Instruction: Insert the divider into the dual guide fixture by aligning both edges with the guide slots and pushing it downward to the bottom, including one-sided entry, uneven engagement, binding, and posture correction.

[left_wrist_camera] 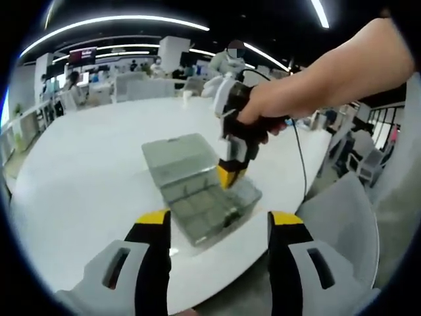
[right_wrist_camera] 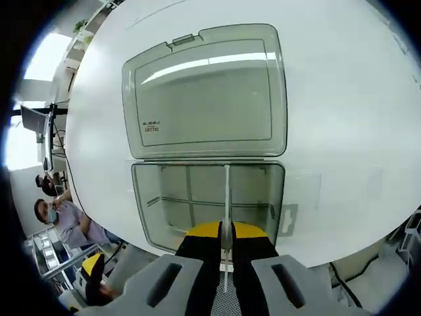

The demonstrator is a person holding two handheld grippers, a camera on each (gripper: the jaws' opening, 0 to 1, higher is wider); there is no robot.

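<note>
A clear plastic compartment box lies on the white table with its lid [right_wrist_camera: 204, 92] folded flat open. Its base [right_wrist_camera: 171, 197] [left_wrist_camera: 204, 204] has slotted walls and several compartments. My right gripper [right_wrist_camera: 225, 240] is shut on a thin translucent divider [right_wrist_camera: 227, 191], held edge-on and running across the middle of the base. In the left gripper view, a hand holds that right gripper [left_wrist_camera: 231, 172] pointing down into the box's near right part. My left gripper [left_wrist_camera: 220, 224] hangs open in front of the box, short of the table edge, with nothing between its jaws.
The round white table [left_wrist_camera: 85, 171] spreads wide left of the box. A grey chair [left_wrist_camera: 342, 217] stands close on the right, and a cable [left_wrist_camera: 299, 151] trails from the right gripper. People sit beyond the table edge [right_wrist_camera: 59, 217]. More tables and chairs stand at the back.
</note>
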